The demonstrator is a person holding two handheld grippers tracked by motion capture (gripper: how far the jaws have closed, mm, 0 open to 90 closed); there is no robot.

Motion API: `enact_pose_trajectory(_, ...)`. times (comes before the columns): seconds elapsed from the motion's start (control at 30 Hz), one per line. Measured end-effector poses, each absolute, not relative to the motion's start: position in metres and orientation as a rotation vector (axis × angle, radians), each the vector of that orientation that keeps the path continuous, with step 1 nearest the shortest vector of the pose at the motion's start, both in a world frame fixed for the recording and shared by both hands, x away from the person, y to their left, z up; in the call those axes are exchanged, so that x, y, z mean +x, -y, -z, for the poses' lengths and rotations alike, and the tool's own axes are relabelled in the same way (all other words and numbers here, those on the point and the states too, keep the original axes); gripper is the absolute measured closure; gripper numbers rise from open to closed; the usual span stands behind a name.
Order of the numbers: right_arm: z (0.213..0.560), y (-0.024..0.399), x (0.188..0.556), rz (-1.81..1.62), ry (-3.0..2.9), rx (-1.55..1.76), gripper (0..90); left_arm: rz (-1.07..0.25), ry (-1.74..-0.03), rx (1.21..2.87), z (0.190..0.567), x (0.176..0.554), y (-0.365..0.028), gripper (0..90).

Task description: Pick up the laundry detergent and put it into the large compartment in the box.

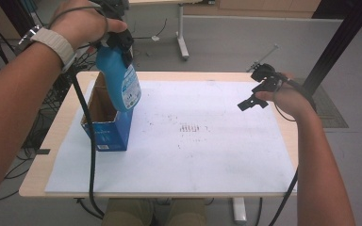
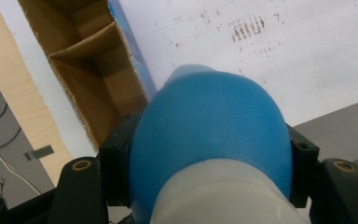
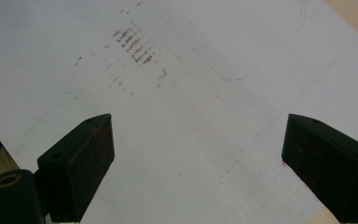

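Left gripper (image 1: 118, 42) clenched on the neck of a blue bottle (image 1: 122, 80), held upright above the open cardboard box (image 1: 104, 123) at the desk's (image 1: 169, 75) left, apparently to clear its rim; right gripper (image 1: 254, 96) released, jaws spread, idle over the white mat (image 1: 207, 155)

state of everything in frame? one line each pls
blue bottle: held upright in the air above the box, white cap end up
cardboard box: open on top, standing on the white mat, divider inside, nothing seen in it
left gripper: fingers shut on the bottle's shoulder
right gripper: open, holding nothing, above the mat
white mat: flat on the table, brown smudges mid-sheet
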State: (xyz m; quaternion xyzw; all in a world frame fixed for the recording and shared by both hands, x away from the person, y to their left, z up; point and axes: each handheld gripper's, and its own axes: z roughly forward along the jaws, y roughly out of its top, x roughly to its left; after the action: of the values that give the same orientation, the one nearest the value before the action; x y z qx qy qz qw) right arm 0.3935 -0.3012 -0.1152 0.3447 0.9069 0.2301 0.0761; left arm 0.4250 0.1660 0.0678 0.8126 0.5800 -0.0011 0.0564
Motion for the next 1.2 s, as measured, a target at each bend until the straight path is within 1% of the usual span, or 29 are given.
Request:
enact_pose_trajectory(0.5,0.116,0.297,0.397,-0.69,-2.726,1.023,9.1,-0.017,-1.848,2.391,-0.076,0.424,-0.188,37.2)
enact_pose_trajectory(0.7,0.117,0.298,0.397,-0.689,-2.727,1.028,9.1,-0.017,-1.902,2.36,-0.075,0.427,-0.195,37.2)
enact_pose_trajectory(1.2,0.119,0.3,0.4,-0.707,-2.727,1.022,9.1,-0.012,-1.965,2.306,-0.076,0.429,-0.211,37.2)
